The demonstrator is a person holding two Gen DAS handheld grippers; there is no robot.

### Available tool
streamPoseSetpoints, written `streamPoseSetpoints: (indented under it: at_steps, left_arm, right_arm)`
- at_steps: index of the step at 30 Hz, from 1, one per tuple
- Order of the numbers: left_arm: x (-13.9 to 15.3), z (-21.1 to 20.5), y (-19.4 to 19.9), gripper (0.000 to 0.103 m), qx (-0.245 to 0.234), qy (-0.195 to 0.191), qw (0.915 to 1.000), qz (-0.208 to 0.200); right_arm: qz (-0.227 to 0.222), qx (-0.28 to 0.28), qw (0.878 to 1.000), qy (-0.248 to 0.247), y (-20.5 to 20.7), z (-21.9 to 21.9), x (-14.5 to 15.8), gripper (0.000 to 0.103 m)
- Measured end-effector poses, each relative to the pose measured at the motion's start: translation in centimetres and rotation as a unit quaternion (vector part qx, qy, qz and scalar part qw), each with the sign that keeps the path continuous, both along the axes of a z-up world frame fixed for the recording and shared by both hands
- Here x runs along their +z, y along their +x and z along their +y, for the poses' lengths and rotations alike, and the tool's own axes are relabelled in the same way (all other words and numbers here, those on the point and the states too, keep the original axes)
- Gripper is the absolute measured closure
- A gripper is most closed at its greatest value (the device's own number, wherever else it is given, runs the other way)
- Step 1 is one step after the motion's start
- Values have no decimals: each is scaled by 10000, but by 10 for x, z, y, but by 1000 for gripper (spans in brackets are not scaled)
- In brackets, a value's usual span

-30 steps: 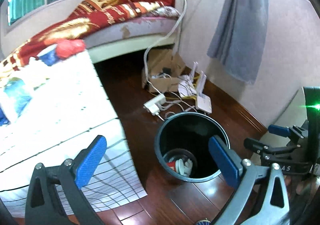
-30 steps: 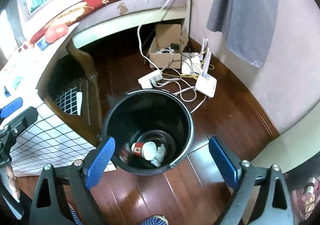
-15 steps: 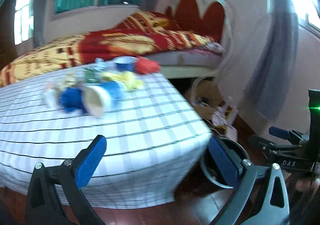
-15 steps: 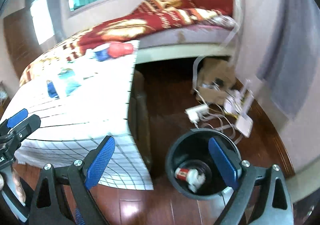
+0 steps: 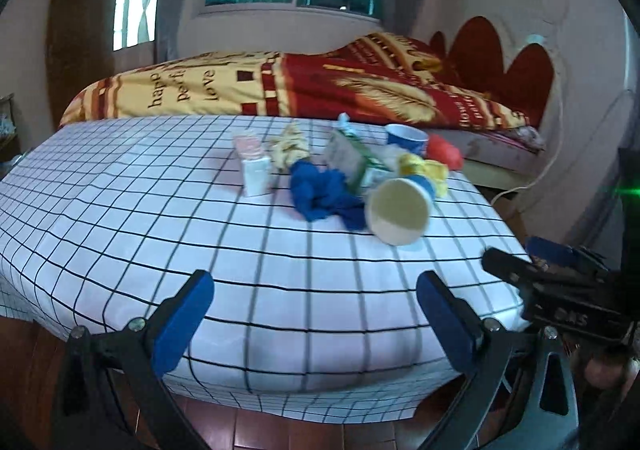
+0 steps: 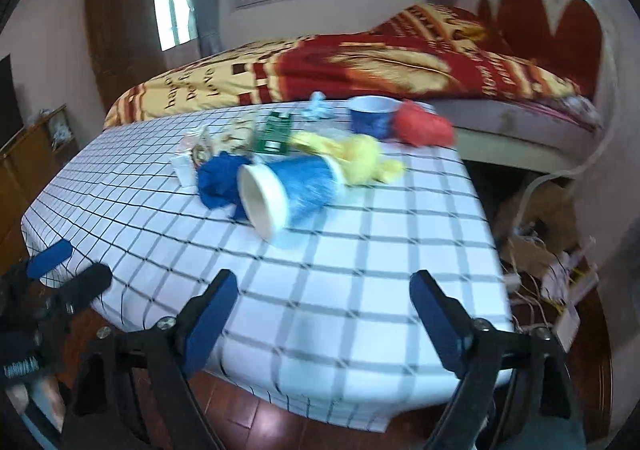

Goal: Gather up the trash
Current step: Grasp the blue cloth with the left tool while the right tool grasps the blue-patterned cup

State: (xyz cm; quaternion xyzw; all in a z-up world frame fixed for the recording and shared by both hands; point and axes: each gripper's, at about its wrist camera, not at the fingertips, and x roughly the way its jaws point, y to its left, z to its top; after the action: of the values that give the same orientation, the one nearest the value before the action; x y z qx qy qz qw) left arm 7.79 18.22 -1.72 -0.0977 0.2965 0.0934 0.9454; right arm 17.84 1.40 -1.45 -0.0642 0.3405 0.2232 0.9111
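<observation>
The tipped paper cup lies on its side on the table, its mouth toward the near edge. Touching it on the left is the crumpled cloth. Left of the cloth stands a small carton. Behind the cup lies a flat box, tilted, and beside that, further left, what seems to be a crinkled wrapper. To the cup's right rear sits a bunched bag, touching it. Behind that bag an upright cup stands, with a rounded wad just right of it. A bed runs behind the table.
</observation>
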Motion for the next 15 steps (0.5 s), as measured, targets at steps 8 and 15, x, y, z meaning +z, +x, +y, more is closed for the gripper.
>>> streamPoseSetpoints:
  at_steps: [8, 15]
  left_arm:
    - [-11, 23, 21, 3, 83, -88, 9999, 55]
    - [-21, 24, 37, 6, 46, -196, 9997, 165]
  right_arm:
    - [220, -136, 9997, 45, 48, 44, -22, 27]
    - [402, -260, 9988, 138, 74, 48, -36, 76]
